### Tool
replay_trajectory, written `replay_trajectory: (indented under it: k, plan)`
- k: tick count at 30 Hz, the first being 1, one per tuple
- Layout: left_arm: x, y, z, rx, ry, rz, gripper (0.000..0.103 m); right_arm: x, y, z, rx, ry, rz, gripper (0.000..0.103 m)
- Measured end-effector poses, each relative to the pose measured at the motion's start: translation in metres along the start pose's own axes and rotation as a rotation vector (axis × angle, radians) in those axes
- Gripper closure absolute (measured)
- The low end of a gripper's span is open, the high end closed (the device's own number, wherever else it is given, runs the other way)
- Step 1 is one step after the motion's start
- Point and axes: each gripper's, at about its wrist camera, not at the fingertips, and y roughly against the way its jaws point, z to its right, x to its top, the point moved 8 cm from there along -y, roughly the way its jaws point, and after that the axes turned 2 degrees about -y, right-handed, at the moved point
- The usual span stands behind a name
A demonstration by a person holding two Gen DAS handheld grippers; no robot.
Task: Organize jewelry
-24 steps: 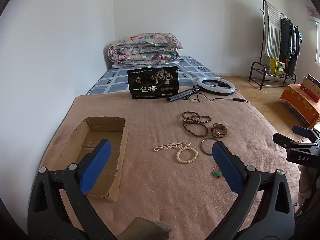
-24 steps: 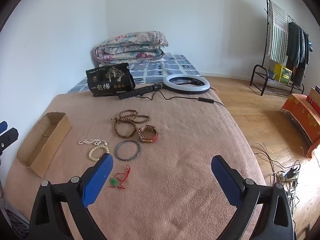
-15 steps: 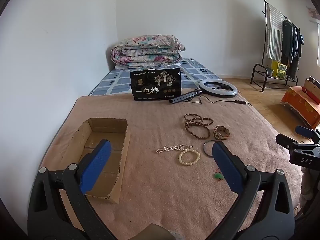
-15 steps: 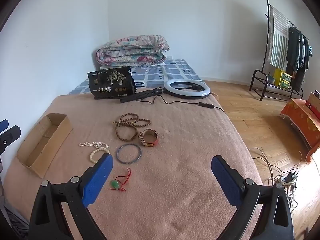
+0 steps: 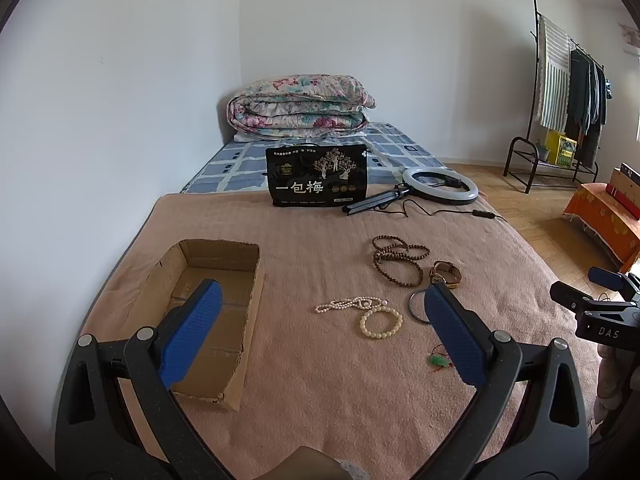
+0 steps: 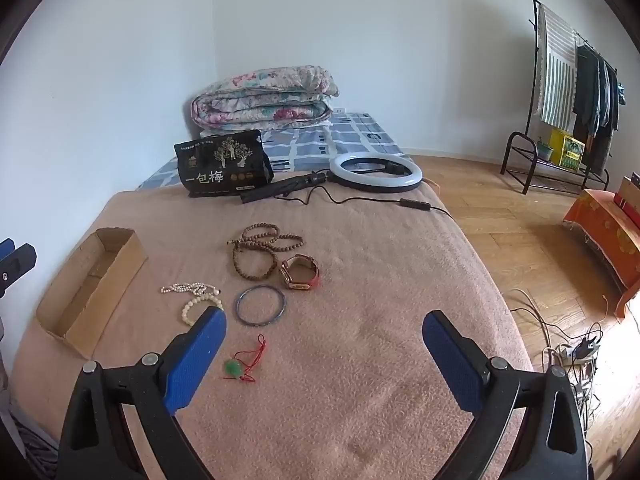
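Jewelry lies on a tan blanket: brown bead strands [image 5: 397,258] [image 6: 260,250], a watch [image 5: 445,274] [image 6: 300,273], a blue bangle [image 6: 260,305], a pearl necklace [image 5: 348,303] [image 6: 190,289], a cream bead bracelet [image 5: 381,322] [image 6: 200,307] and a green pendant on red cord [image 5: 439,359] [image 6: 240,364]. An open, empty cardboard box [image 5: 208,312] [image 6: 92,284] sits at the left. My left gripper [image 5: 320,338] is open, above the near blanket. My right gripper [image 6: 324,360] is open, near the pendant.
A black snack bag [image 5: 318,181], a ring light [image 5: 440,184] with its cable and a folded quilt [image 5: 300,106] lie at the far end. A clothes rack [image 6: 560,80] and an orange-covered bench [image 6: 604,224] stand right. Floor cables [image 6: 572,352] lie beside the bed.
Both cameras have drawn back and risen slightly, so the jewelry and box sit a little farther away. Both grippers stay open. Nothing on the blanket has moved.
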Motion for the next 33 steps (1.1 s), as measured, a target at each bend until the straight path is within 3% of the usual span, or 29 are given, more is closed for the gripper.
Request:
replay_trajectory:
  k: [33]
  plan:
    - [0.0009, 0.0000, -0.0017, 0.000, -0.002, 0.000, 0.000, -0.0086, -0.0016, 0.0031, 0.001, 0.002, -0.003, 0.003]
